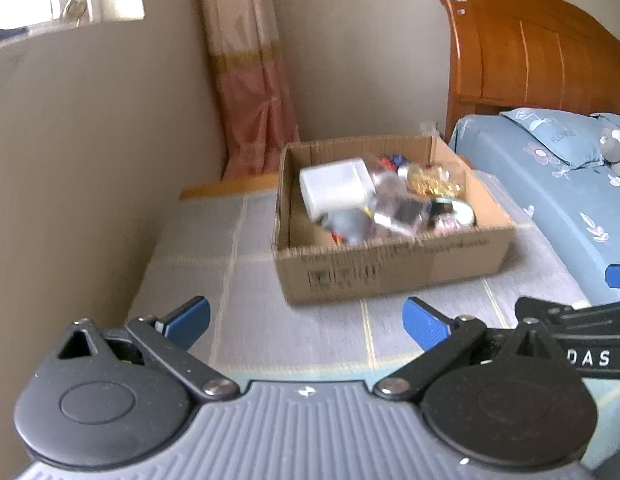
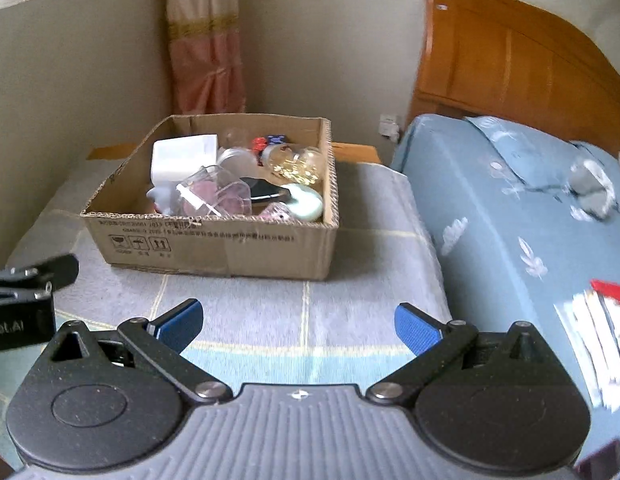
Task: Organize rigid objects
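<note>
Both tools (image 1: 305,324) (image 2: 297,326) gape before the cardboard box (image 2: 229,248), long axis crosswise.

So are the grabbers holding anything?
No. The left gripper and right gripper are both open and empty, short of the box.

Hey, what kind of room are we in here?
Most likely a bedroom. A wooden headboard rises behind a bed with blue floral bedding, and a pink curtain hangs by a window. A cardboard box of mixed small items sits on a cloth-covered surface beside the bed.
</note>
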A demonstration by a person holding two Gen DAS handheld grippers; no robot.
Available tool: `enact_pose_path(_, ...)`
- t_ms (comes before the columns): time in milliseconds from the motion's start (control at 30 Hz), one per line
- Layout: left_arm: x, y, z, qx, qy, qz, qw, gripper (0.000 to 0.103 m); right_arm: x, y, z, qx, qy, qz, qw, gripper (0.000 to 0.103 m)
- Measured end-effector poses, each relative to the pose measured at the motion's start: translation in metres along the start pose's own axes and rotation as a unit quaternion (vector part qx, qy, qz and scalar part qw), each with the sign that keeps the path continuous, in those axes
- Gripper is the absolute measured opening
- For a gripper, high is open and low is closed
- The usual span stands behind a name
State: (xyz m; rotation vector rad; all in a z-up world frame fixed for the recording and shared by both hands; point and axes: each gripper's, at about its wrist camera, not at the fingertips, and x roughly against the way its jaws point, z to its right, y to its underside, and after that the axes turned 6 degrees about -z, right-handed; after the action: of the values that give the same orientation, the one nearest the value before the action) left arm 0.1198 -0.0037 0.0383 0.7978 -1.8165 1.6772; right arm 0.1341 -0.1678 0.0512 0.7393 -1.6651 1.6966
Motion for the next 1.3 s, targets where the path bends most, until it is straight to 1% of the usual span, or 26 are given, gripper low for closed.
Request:
enact_pose_path(67, 0.004, 0.005, -0.001, 0.003, 0.021, -0.011, 0.9997, 0.102, 0.006, 0.005, 0.001, -0.009, -0.002, -0.002, 1.0, 0.103)
enact_pose_path(133, 0.009, 0.007, -0.001, 0.002, 0.027, -0.015, 0.9995, 0.102, 0.012, 0.008, 0.001, -0.011, 0.002, -0.001, 1.0, 0.103)
enact_pose_path(267, 0.019, 0.013, 0.002, -0.014, 0.004, -0.006, 0.9999, 0.102, 0.02, 0.011, -0.002, -0.007, 0.009, 0.002, 1.0, 0.103)
enact_pose_path(367, 0.024, 0.015, 0.003, -0.016, -0.012, -0.003, 0.9998, 0.102, 0.022, 0.011, -0.005, -0.004, 0.012, 0.004, 1.0, 0.103)
enact_pose_path(700, 0.023, 0.015, -0.004, -0.006, -0.032, -0.004, 0.9995, 0.102, 0.018, 0.009, -0.007, -0.003, 0.01, -0.002, 1.0, 0.103)
enact_pose_path(800, 0.02, 0.014, -0.007, 0.002, -0.03, -0.01, 0.9995, 0.102, 0.017, 0.008, -0.005, -0.005, 0.011, -0.004, 1.0, 0.103)
enact_pose_path(1133, 0.015, 0.013, -0.007, 0.002, -0.033, -0.018, 0.9993, 0.102, 0.015, 0.008, -0.003, -0.005, 0.01, -0.007, 1.0, 0.103)
enact_pose_path(1300, 0.016, 0.012, -0.008, 0.004, -0.033, -0.016, 0.9993, 0.102, 0.017, 0.008, -0.001, -0.006, 0.009, -0.003, 1.0, 0.103)
